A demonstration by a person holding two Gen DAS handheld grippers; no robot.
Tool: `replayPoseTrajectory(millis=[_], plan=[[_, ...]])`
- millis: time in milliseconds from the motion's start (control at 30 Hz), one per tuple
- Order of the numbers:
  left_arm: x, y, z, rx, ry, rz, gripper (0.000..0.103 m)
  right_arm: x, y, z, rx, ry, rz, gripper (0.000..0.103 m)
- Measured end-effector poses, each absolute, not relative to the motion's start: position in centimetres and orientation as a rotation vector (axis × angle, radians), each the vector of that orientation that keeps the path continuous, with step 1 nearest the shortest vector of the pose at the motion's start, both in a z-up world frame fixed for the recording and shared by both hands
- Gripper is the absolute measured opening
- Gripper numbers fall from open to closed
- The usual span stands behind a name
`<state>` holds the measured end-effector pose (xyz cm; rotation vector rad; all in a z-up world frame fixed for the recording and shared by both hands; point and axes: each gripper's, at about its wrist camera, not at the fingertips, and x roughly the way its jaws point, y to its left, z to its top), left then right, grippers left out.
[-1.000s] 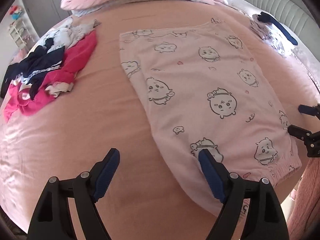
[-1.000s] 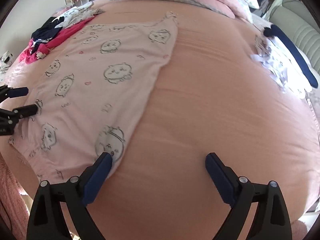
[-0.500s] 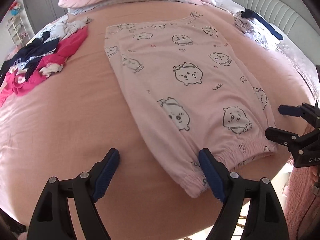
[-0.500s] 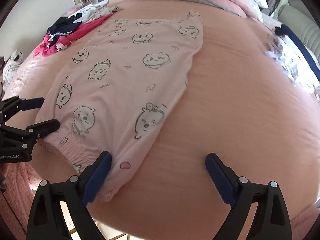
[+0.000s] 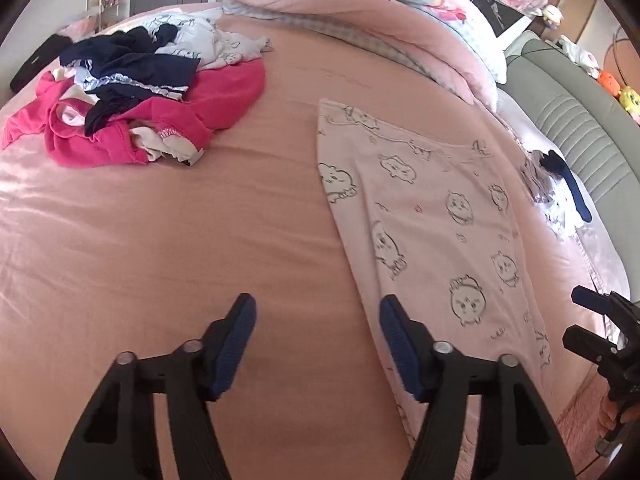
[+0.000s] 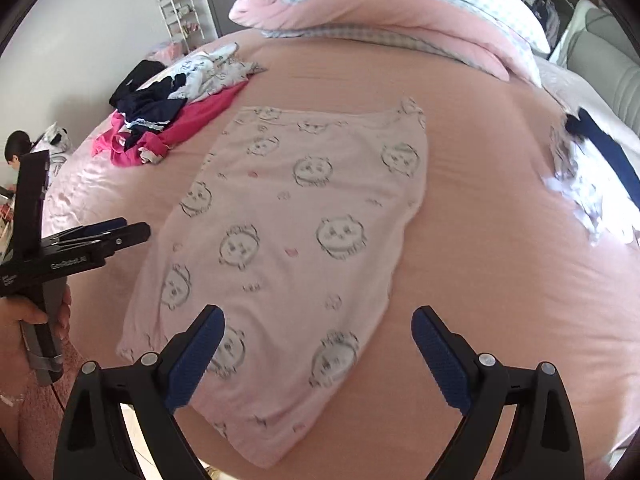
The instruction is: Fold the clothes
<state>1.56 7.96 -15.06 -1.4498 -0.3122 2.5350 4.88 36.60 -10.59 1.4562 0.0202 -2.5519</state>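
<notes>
A pale pink garment with cartoon prints [image 5: 432, 220] [image 6: 312, 220] lies flat on the pink bedsheet [image 5: 160, 260], its elastic hem near the bed's front edge. My left gripper [image 5: 318, 312] hovers over bare sheet just left of the garment. Its jaws are closing with nothing between them, and its right finger [image 5: 394, 332] overlaps the garment's left edge. My right gripper [image 6: 319, 320] stands open above the garment's near end and grips nothing. The left gripper [image 6: 108, 232] also shows at the garment's left side, held by a hand [image 6: 32, 316].
A pile of magenta, navy and white clothes [image 5: 132, 96] [image 6: 160, 120] sits at the far left of the bed. Folded pink bedding [image 5: 360, 12] lies along the back. Navy and white clothes [image 5: 560, 188] lie at the right by a grey padded headboard [image 5: 580, 120].
The left gripper has swung left off the garment's hem onto bare sheet, and its jaws have narrowed. The right gripper has lifted and now hovers over the garment's near end.
</notes>
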Motion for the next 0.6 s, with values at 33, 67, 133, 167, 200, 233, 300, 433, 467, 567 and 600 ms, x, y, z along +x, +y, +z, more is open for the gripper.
replayPoseTrajectory(millis=[33, 67, 133, 167, 200, 233, 300, 433, 467, 567, 600], plan=[[0.9, 7.7, -15.4, -1.467, -0.312, 2.512, 0.042, 3.8, 35.5, -10.8, 1.457, 0.044, -2.542, 0.094], [0.3, 7.6, -15.6, -1.481, -0.308, 2.481, 0.042, 2.9, 34.5, -11.1, 1.460, 0.061, -2.531, 0.094], [-0.7, 7.6, -15.9, -1.488, -0.291, 2.405, 0.042, 1.3, 32.4, -11.7, 1.469, 0.087, -2.504, 0.094], [-1.3, 7.5, -15.9, -1.479, -0.288, 2.377, 0.042, 0.7, 31.4, -12.0, 1.470, 0.097, -2.495, 0.093], [-1.8, 7.3, -15.8, -1.471, -0.295, 2.351, 0.042, 0.2, 30.4, -12.4, 1.469, 0.104, -2.487, 0.093], [-2.5, 7.0, -15.8, -1.466, -0.317, 2.329, 0.042, -0.3, 29.6, -12.6, 1.471, 0.098, -2.472, 0.093], [-3.7, 6.4, -15.8, -1.442, -0.367, 2.272, 0.042, -1.1, 28.1, -13.2, 1.483, 0.082, -2.433, 0.071], [-4.9, 6.5, -16.4, -1.424, -0.398, 2.203, 0.042, -1.4, 25.8, -14.5, 1.523, 0.087, -2.354, 0.046], [-4.9, 6.7, -16.5, -1.419, -0.398, 2.200, 0.041, -1.3, 25.4, -14.8, 1.533, 0.084, -2.334, 0.046], [-4.8, 7.3, -16.6, -1.419, -0.385, 2.219, 0.004, -0.9, 24.5, -15.4, 1.540, 0.037, -2.307, 0.046], [-4.8, 7.6, -16.7, -1.425, -0.374, 2.215, 0.004, -0.9, 24.1, -15.6, 1.543, 0.050, -2.313, 0.046]])
